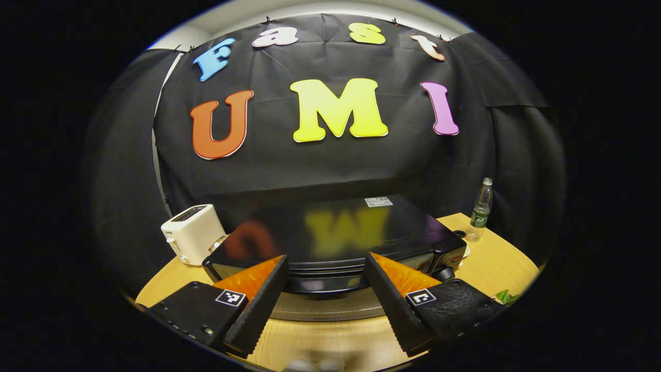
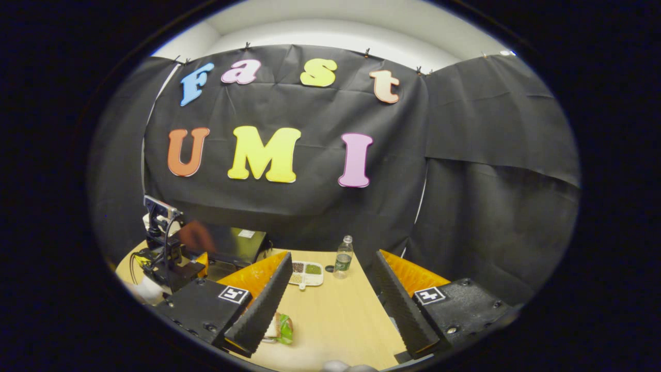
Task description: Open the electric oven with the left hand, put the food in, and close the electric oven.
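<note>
The black electric oven [image 1: 335,232] stands on the wooden table [image 1: 496,263], its glossy top facing me. My left gripper [image 1: 326,257] is open right at the oven's front, its fingers to either side of the dark door handle [image 1: 325,283] without pressing on it. The door looks shut. In the right gripper view, my right gripper [image 2: 333,254] hangs open above the table [image 2: 335,310], and a sandwich with green lettuce [image 2: 281,328] lies just beside its left finger [image 2: 263,305]. The oven [image 2: 230,245] is far left there, with the left gripper [image 2: 165,258] in front of it.
A white toaster [image 1: 193,232] sits left of the oven. A water bottle [image 1: 481,209] [image 2: 342,257] stands at the back of the table. A small white tray of several condiments [image 2: 305,273] lies near the bottle. Something green [image 1: 506,296] shows at the table's right edge.
</note>
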A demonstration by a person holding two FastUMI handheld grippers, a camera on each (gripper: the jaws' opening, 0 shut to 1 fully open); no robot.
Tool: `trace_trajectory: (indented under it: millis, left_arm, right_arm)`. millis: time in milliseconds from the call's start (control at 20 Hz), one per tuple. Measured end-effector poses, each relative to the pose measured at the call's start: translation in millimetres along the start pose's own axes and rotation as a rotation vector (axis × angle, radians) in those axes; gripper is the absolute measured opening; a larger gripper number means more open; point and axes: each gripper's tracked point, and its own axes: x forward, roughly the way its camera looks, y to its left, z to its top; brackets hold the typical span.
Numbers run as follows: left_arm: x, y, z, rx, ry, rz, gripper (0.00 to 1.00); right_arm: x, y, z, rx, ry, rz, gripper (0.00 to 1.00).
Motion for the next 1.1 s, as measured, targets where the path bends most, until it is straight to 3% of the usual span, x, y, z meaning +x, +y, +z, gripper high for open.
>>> trace_trajectory:
  millis: [550,1100]
  left_arm:
    - [-20.3,0.6,-12.3,-0.032,0.032,-0.009,0.98]
    - [-69.5,-3.8,-51.5,-0.041,0.084,-0.015,0.98]
  right_arm:
    - [0.4,12.8,-4.8,-0.01,0.007,0.037,1.0]
    - [-5.2,21.4,-23.4,-0.007,0.032,0.085,1.0]
